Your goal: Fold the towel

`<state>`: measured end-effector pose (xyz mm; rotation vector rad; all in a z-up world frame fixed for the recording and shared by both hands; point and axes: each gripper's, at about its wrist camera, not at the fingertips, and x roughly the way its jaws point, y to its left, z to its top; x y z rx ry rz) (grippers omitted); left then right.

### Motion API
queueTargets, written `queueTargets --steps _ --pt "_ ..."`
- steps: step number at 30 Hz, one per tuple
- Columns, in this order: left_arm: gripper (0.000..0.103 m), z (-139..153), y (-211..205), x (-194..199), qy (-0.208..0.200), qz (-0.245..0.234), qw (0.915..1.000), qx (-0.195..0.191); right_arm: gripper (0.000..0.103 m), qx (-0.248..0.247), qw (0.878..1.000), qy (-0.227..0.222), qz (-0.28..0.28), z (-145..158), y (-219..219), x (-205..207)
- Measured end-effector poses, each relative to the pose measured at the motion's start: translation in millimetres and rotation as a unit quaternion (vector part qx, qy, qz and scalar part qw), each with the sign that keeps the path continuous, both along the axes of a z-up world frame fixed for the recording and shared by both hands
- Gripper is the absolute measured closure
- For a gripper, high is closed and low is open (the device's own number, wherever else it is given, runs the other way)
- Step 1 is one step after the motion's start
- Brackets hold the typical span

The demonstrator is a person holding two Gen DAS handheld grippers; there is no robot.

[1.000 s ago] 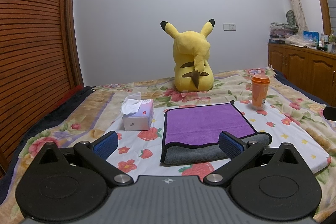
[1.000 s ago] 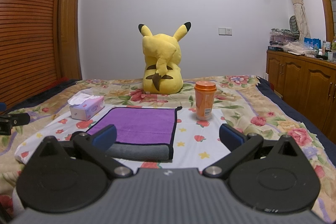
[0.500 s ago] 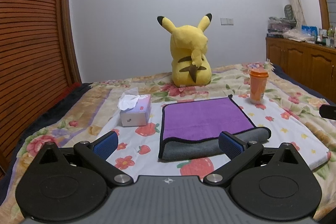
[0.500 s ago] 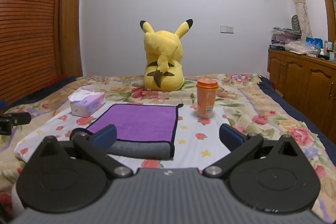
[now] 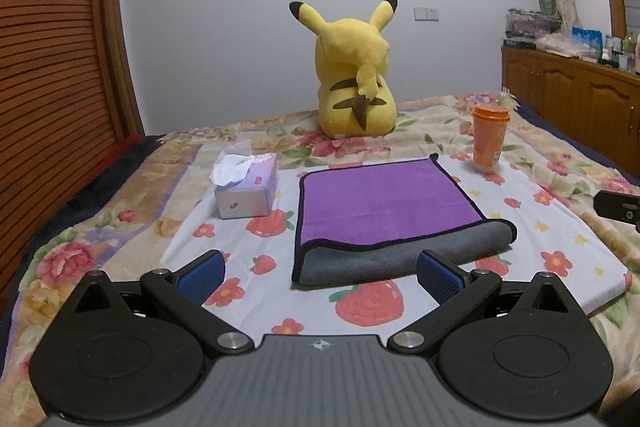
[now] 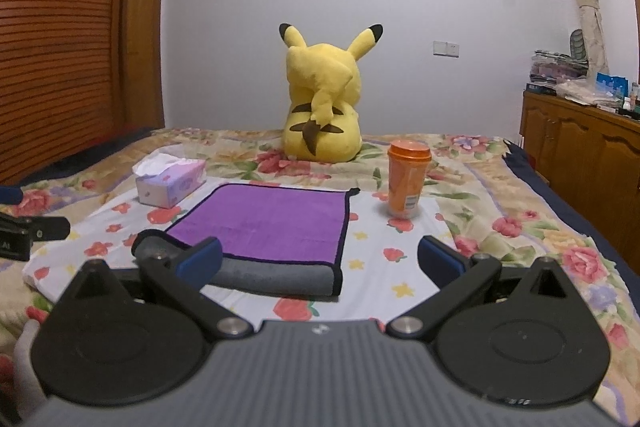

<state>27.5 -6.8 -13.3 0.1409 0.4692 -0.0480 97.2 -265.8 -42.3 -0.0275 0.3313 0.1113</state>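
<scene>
A towel (image 5: 380,199), purple on top and grey beneath with a black hem, lies folded flat on the bed; its rounded grey fold edge faces me. It also shows in the right wrist view (image 6: 272,223). My left gripper (image 5: 320,273) is open and empty, just short of the towel's near edge. My right gripper (image 6: 320,261) is open and empty, above the towel's near right corner. Its left finger (image 6: 200,261) overlaps the grey fold in view.
A tissue box (image 5: 248,187) stands left of the towel, an orange cup (image 5: 490,139) to its right and a yellow plush (image 5: 354,83) behind. A floral sheet (image 5: 560,227) covers the bed. Wooden cabinets (image 6: 580,147) line the right, a slatted wall the left.
Both grippers have drawn back and risen a little from the towel, so it looks slightly farther away. The towel has not moved. Both grippers stay open.
</scene>
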Motion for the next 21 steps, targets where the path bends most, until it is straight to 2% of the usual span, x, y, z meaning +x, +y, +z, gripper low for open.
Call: queueTargets --steps 21 --pt "0.0 -11.6 -0.9 33.3 0.033 -0.017 0.9993 0.003 0.0 -0.016 0.999 0.025 0.025 -12.0 13.0 36.8"
